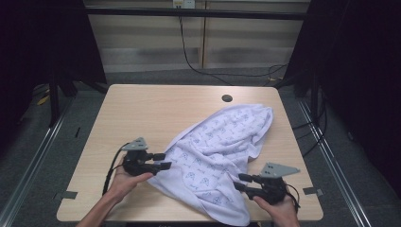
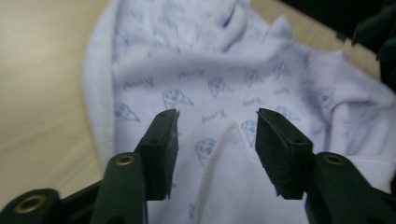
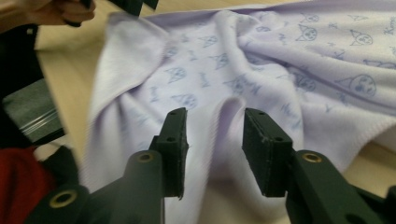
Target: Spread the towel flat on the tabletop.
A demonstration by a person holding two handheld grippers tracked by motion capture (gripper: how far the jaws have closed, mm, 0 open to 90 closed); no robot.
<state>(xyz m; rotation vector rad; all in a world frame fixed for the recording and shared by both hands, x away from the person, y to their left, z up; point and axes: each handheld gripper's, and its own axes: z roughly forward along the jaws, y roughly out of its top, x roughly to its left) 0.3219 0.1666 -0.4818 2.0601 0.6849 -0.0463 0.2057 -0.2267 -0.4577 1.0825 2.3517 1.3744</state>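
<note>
A white towel (image 1: 222, 142) printed with small blue figures lies crumpled across the right half of the wooden table (image 1: 142, 109); its near corner hangs over the front edge. My left gripper (image 1: 163, 161) is at the towel's left edge, jaws open, and a raised fold of towel (image 2: 229, 140) stands between them with neither pad pressing on it. My right gripper (image 1: 239, 181) is at the towel's near right part, also open. A soft ridge of towel (image 3: 229, 112) rises between its pads, free of both.
A round cable hole (image 1: 227, 98) sits in the table near the far edge, just beyond the towel. Bare wood stretches over the left and far parts. The other hand (image 3: 60, 9) shows at the top left of the right gripper view. Dark floor and rails surround the table.
</note>
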